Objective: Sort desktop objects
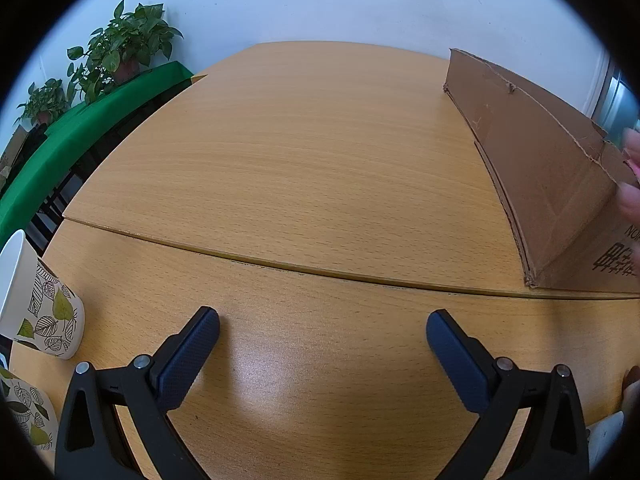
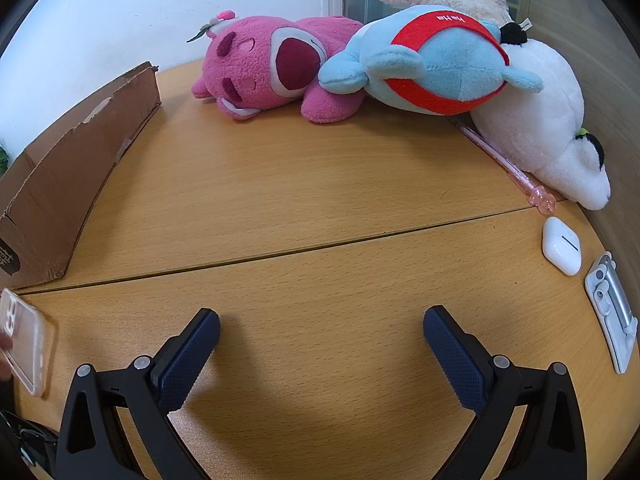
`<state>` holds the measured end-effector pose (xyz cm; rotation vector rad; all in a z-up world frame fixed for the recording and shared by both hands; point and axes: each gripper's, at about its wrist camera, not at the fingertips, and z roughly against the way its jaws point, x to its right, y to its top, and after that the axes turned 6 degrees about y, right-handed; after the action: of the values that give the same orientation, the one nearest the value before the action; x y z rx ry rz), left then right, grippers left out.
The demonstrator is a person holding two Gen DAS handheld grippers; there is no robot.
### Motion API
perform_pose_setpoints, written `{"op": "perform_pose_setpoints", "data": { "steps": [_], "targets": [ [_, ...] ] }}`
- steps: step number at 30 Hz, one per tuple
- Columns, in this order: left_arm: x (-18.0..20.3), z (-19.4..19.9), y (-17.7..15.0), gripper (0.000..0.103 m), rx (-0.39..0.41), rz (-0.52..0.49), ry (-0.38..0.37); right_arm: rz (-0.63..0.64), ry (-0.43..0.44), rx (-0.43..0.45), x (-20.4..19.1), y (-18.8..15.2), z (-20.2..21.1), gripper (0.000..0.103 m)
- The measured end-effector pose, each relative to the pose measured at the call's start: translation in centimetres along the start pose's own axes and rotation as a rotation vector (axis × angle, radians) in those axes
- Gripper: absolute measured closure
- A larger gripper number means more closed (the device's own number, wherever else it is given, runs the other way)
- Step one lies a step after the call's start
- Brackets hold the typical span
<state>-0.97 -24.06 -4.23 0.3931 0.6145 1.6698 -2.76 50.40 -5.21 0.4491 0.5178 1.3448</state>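
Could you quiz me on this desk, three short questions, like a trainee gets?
1. True or false: the right gripper holds the pen.
2. What lies nearest the earbud case? A pink plush; B box; C pen.
3. Fill in: the cups beside the left gripper bear a ___ pattern.

Key: 1 false, it is open and empty; 2 C; 3 leaf.

left wrist: low over desk, facing wall | right wrist: same | shared: cardboard box
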Motion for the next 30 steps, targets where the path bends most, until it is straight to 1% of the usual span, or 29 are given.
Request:
{"op": "perform_pose_setpoints", "data": {
  "steps": [30],
  "targets": [
    [-0.10, 0.01, -0.09, 0.000, 0.000, -0.002, -0.002, 0.000, 0.000, 0.000, 0.01, 0.01, -0.01, 0.000]
  ]
}}
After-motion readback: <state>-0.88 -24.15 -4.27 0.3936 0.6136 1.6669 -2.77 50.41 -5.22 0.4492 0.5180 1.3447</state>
